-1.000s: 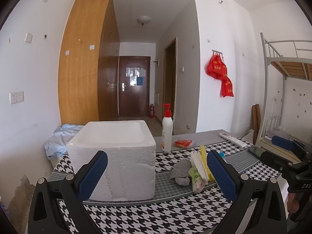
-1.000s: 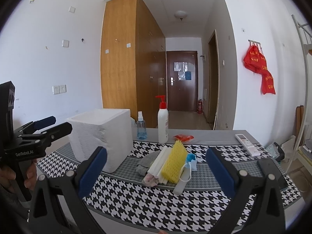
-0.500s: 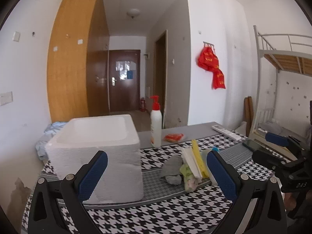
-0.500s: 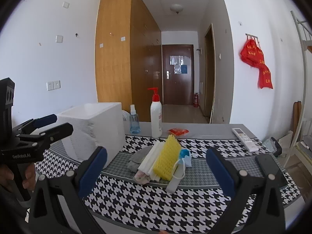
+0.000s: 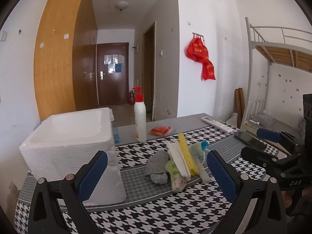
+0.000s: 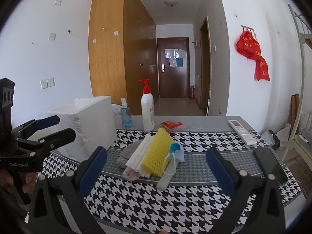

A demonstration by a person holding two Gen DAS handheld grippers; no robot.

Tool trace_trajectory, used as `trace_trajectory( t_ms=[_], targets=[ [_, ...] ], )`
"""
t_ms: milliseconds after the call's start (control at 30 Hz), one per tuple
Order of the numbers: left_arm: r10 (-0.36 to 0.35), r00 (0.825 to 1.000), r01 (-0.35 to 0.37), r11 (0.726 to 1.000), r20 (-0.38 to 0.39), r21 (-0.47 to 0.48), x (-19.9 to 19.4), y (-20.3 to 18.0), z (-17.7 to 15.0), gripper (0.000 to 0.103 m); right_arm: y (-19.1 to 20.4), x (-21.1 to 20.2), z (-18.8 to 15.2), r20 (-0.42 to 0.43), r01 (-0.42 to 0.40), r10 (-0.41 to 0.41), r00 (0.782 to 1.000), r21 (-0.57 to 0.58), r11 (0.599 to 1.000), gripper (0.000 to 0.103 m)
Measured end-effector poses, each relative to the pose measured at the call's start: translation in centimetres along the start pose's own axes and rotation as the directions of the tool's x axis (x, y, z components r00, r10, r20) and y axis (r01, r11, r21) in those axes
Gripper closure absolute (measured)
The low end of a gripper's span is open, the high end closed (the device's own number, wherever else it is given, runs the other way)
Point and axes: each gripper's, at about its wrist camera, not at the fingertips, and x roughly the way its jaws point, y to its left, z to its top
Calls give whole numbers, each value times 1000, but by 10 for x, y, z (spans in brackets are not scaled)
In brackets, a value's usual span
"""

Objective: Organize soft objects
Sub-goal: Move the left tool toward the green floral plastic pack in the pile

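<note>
"GenRobot.AI" on left tool (image 6: 47, 131).

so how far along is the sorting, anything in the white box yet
Nothing looks done: what shows of the foam box interior is bare. Nothing is in hand; the left gripper and right gripper are both open. The whole pile is left: grey cloth, yellow sponge, blue mask.

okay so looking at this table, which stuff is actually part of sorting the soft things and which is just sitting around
Part of the job:
white foam box
yellow foam net
grey cloth
white foam sheets
blue face mask
left gripper and right gripper, both open

Just lying about:
pump bottle
blue spray bottle
remote control
phone
orange packet
</note>
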Motion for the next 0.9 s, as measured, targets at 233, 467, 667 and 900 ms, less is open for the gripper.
trace_trajectory(
  t_ms=[233, 467, 667, 900],
  targets=[
    [-19, 999, 20, 1000, -30, 11, 17, -7, -1, 1, -10, 9, -1, -27, 12, -12, 1000, 12, 1000, 1],
    [-37, 998, 37, 999, -57, 13, 31, -15, -3, 1, -17, 18, -4, -46, 24, -23, 999, 18, 1000, 1],
    [-41, 995, 43, 999, -92, 19, 46, -20, -4, 1, -24, 25, -5, -67, 32, -30, 997, 28, 999, 1],
    [-48, 991, 52, 998, -125, 28, 60, -25, -4, 1, -30, 34, -6, -98, 36, -33, 995, 30, 999, 1]
  ],
)
